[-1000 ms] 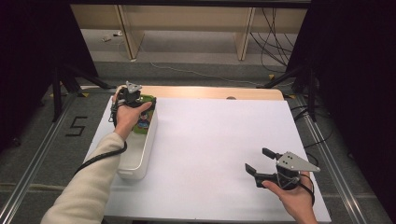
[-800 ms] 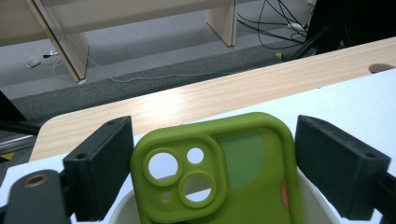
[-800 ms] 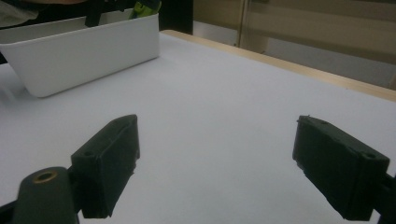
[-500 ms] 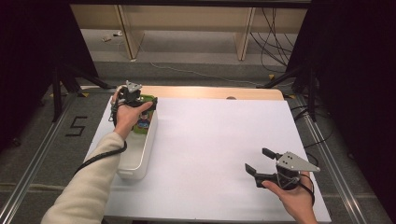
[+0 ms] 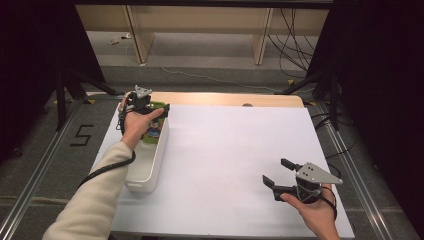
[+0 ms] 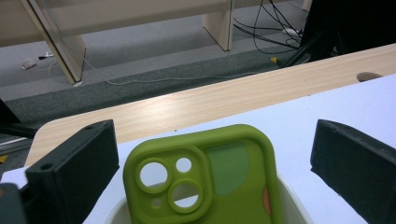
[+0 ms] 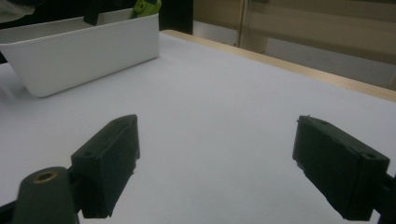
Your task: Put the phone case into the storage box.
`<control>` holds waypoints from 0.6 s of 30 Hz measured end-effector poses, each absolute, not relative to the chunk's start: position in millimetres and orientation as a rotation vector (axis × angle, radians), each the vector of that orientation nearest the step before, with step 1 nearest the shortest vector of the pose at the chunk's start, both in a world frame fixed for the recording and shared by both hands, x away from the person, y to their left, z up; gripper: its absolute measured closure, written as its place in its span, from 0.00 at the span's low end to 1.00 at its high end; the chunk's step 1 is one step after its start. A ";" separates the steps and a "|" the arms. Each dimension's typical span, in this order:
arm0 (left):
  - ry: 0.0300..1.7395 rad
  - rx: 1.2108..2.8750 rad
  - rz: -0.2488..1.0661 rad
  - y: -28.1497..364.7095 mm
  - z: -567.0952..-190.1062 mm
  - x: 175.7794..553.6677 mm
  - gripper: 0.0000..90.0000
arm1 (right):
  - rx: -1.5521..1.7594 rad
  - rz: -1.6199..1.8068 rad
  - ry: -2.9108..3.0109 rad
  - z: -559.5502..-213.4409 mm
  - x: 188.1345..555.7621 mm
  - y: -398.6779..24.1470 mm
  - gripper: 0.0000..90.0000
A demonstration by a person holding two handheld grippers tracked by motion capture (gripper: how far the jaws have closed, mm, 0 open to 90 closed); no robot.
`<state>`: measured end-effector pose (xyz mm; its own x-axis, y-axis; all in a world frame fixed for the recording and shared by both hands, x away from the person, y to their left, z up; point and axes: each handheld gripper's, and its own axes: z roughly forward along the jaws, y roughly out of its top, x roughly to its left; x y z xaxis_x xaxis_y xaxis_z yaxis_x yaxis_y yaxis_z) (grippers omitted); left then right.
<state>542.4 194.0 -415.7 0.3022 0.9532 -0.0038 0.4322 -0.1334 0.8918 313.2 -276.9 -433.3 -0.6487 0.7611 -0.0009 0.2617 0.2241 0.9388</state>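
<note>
This looks like a lab or test room. A white-topped table (image 5: 235,150) sits inside a metal rail frame (image 5: 30,175) between black curtains (image 5: 375,75), loose cables (image 5: 295,35) trail over the grey floor, and a taped number (image 5: 82,135) marks the floor.

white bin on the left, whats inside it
A green phone case stands in the white bin at its far end, between the open jaws of the left gripper, which have just been opening. The hand covers part of the bin's inside.
</note>
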 end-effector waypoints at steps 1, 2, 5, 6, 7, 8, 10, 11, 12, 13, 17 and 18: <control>1.261 1.717 0.768 193.9 -415.0 542.0 0.01 | 0.940 1.423 2.036 -433.4 313.2 -276.9 0.18; 1.258 1.716 0.769 194.0 -414.2 541.6 0.01 | 0.939 1.419 2.039 -433.1 313.0 -277.0 0.18; 1.258 1.710 0.765 194.4 -412.2 539.8 0.01 | 0.939 1.418 2.040 -433.1 313.0 -277.0 0.18; 1.261 1.704 0.759 194.3 -411.6 538.9 0.02 | 0.939 1.418 2.040 -433.0 312.9 -277.0 0.18; 1.261 1.702 0.754 194.4 -411.2 538.3 0.02 | 0.938 1.418 2.039 -433.0 313.0 -277.0 0.18; 1.258 1.703 0.752 194.6 -410.8 537.7 0.02 | 0.939 1.418 2.039 -433.0 313.0 -277.0 0.18; 1.258 1.700 0.756 194.6 -410.2 536.7 0.02 | 0.939 1.417 2.039 -433.0 313.0 -277.0 0.18; 1.259 1.699 0.756 194.8 -409.6 535.9 0.02 | 0.938 1.417 2.039 -433.0 312.9 -276.9 0.18; 1.255 1.699 0.756 194.7 -409.3 535.7 0.02 | 0.938 1.417 2.039 -432.9 312.8 -276.9 0.18; 1.251 1.703 0.755 194.7 -408.8 535.1 0.02 | 0.938 1.418 2.039 -432.9 312.9 -276.9 0.18; 1.241 1.702 0.748 194.1 -406.1 531.8 0.03 | 0.941 1.416 2.039 -433.0 312.9 -277.0 0.18; 1.239 1.698 0.748 193.7 -405.6 531.0 0.03 | 0.938 1.422 2.036 -433.2 313.2 -276.7 0.18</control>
<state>531.0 193.7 -405.6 0.3211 0.9466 -0.0274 0.4172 -0.1154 0.9014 313.2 -276.7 -433.2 -0.6485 0.7612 -0.0027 0.2594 0.2243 0.9394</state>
